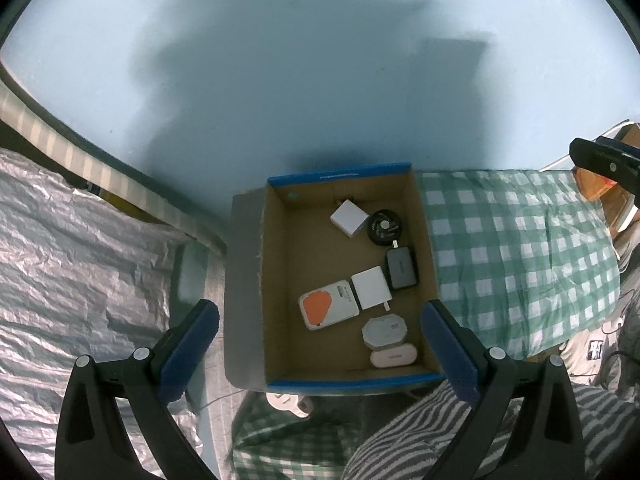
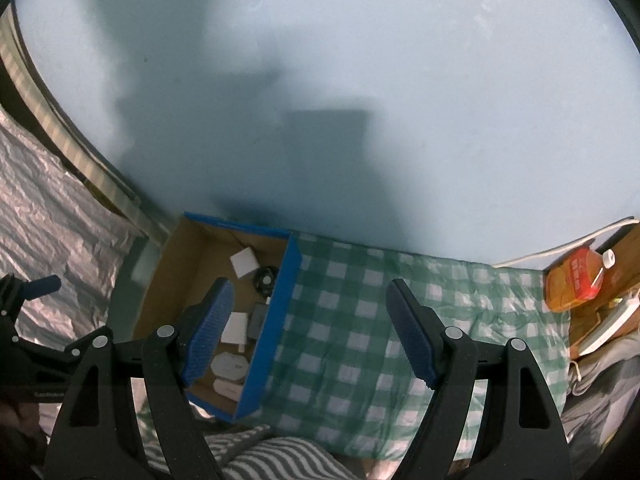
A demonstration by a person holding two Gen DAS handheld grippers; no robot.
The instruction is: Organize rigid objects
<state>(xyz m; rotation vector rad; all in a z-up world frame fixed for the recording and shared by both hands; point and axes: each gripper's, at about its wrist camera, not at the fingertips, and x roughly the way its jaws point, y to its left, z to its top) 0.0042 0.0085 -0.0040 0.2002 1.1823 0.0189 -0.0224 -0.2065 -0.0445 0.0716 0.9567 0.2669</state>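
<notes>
A cardboard box with a blue rim (image 1: 340,176) sits on a green checked cloth (image 1: 520,248) against the wall. Inside lie a white charger cube (image 1: 347,220), a black round device (image 1: 384,227), a dark grey case (image 1: 402,269), a white adapter (image 1: 371,287), a white and orange device (image 1: 328,307), a white hexagonal puck (image 1: 385,330) and a pale oval case (image 1: 393,357). My left gripper (image 1: 320,310) hangs open above the box, holding nothing. My right gripper (image 2: 309,286) is open and empty over the cloth (image 2: 360,320), just right of the box wall (image 2: 276,320).
A crinkled silver sheet (image 1: 80,260) covers the left side. A pale blue wall (image 1: 320,80) stands behind the box. An orange bottle (image 2: 576,280) and a white cable (image 2: 560,248) lie at the far right. Striped fabric (image 1: 420,432) and a white plug (image 1: 286,402) lie in front of the box.
</notes>
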